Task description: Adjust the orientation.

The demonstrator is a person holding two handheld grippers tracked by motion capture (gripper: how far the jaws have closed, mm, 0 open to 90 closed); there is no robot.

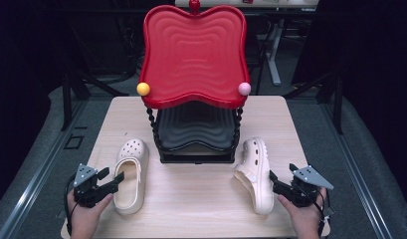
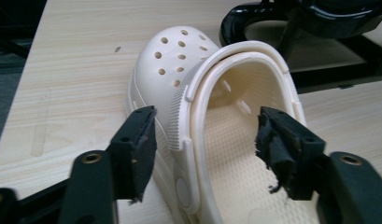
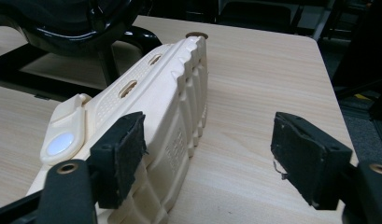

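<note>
Left gripper (image 2: 205, 140) jaws apart, straddling outer side wall of upright cream clog (image 2: 212, 116) on tabletop (image 1: 201, 194). Right gripper (image 3: 207, 154) jaws apart beside second clog (image 3: 151, 112), tipped on side, apparently not touching. Both clogs before red-and-black two-tier rack (image 1: 193, 59).

Bright overhead light on the table (image 1: 201, 199), dark surroundings, glare on the red tray (image 1: 193, 55), sharp focus.

Left clog (image 2: 198, 126) upright, its side wall between left jaws; right clog (image 3: 151, 121) tipped on its side, against the inner right jaw; rack (image 1: 196, 144) beyond both.
</note>
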